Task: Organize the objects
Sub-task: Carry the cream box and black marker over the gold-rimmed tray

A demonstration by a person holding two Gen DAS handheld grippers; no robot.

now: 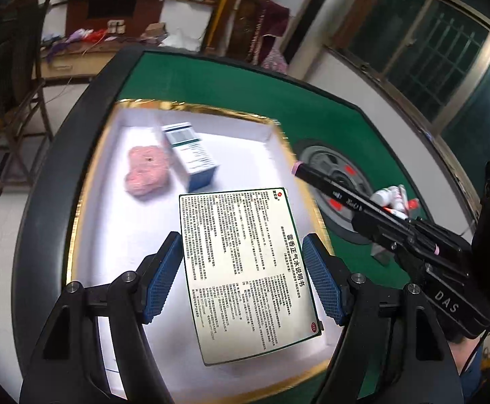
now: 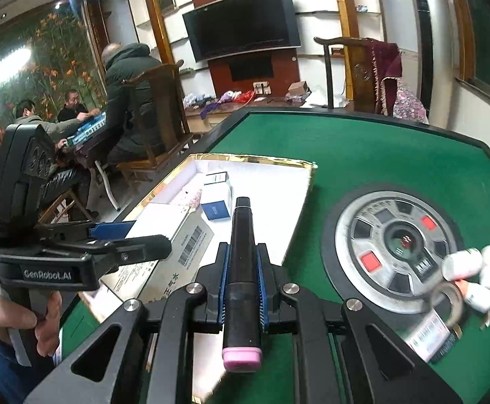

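Observation:
A flat printed medicine box (image 1: pixel 241 235) hangs over the white gold-rimmed tray (image 1: pixel 191 106), gripped by its two long edges in my left gripper (image 1: pixel 243 279). Further back in the tray lie a pink fluffy item (image 1: pixel 147 175) and a blue-and-white carton (image 1: pixel 191 155). My right gripper (image 2: pixel 243 269) is shut on a black marker (image 2: pixel 243 232) with pink end caps, above the tray's right edge (image 2: pixel 307 181). In the right wrist view the left gripper (image 2: pixel 144 235) and its flat box (image 2: pixel 184 245) appear at the left. The marker (image 1: pixel 339 198) reaches in from the right in the left wrist view.
The tray sits on a green felt table (image 2: pixel 396 148) with a round metal centre panel (image 2: pixel 373 235). Small white bottles (image 2: pixel 467 266), a metal ring (image 2: pixel 447 303) and a leaflet lie at the right. People sit at another table (image 2: pixel 76 114) at the back left.

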